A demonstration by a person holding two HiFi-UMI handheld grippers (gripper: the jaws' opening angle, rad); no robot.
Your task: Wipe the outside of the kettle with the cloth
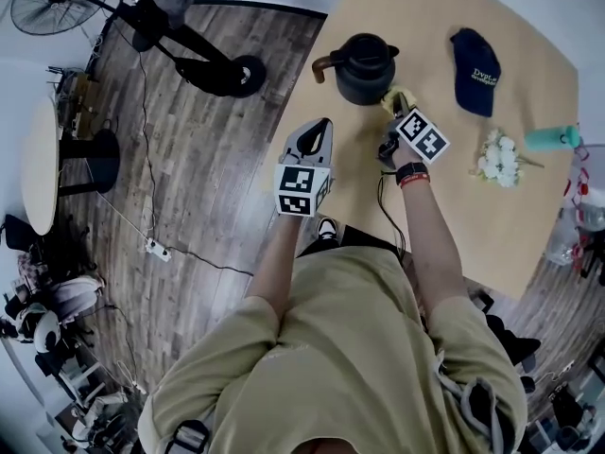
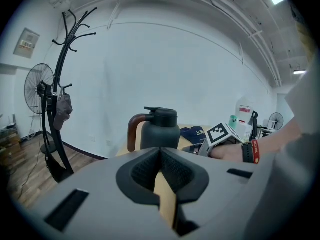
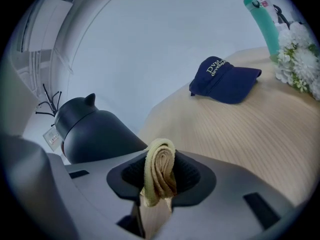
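Note:
The dark kettle with a brown handle stands upright near the far left of the tan table. My right gripper is at its near right side, shut on a folded yellow cloth. In the right gripper view the kettle sits close on the left; whether the cloth touches it cannot be told. My left gripper hovers at the table's left edge, short of the kettle. Its jaws are shut and hold nothing.
A navy cap lies to the right of the kettle. White flowers and a teal bottle are at the table's right side. Off the table to the left are wooden floor, a scooter and a coat stand.

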